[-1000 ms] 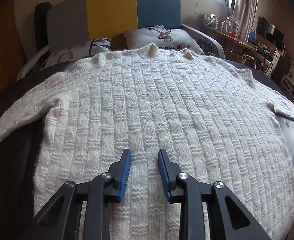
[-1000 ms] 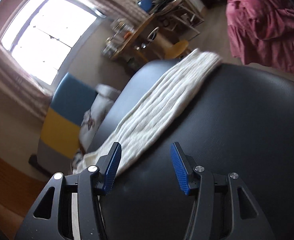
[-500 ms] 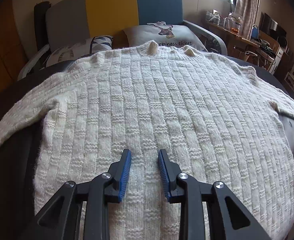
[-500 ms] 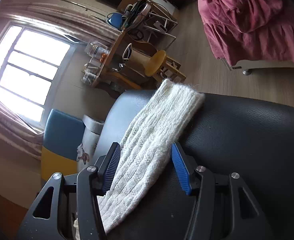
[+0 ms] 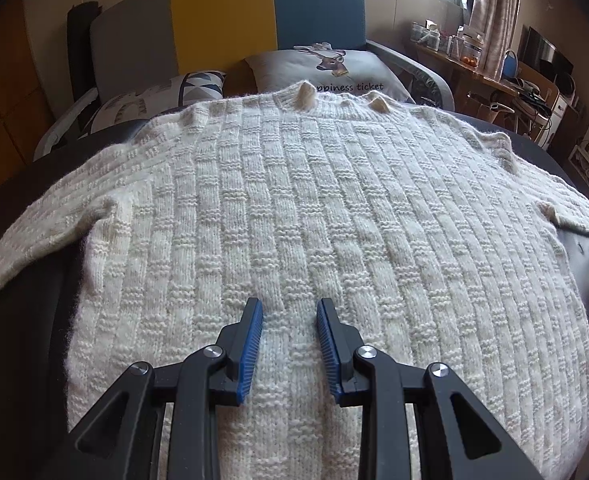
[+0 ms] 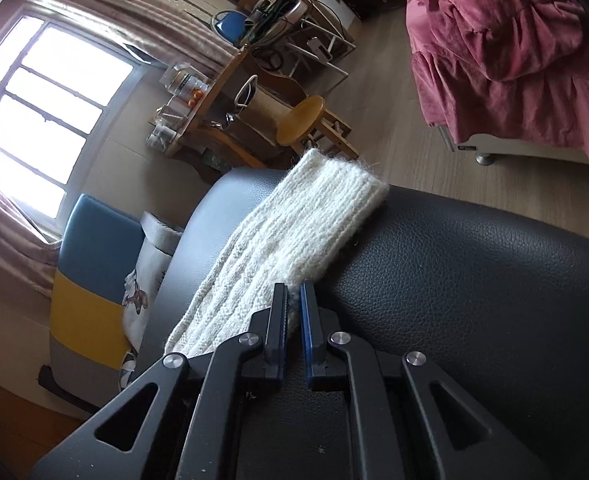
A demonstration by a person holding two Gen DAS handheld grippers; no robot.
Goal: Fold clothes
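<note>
Sweater laid flat, right sleeve pinched for the first fold.

On my left, the left gripper [image 5: 289, 312] hangs over the lower body of the cream knit sweater [image 5: 314, 208], jaws partly apart with nothing between them; I judge it is there to steady the body while the other side works. The sweater lies spread flat, neck toward the sofa [image 5: 230, 20], on the black leather surface [image 6: 474, 280], so each sleeve can be turned in cleanly. On my right, the right gripper [image 6: 293, 292] has its jaws nearly together on the near edge of the right sleeve [image 6: 306, 232], partway up from the cuff, which overhangs the far edge; a grip there should let me swing it across the body.
</note>
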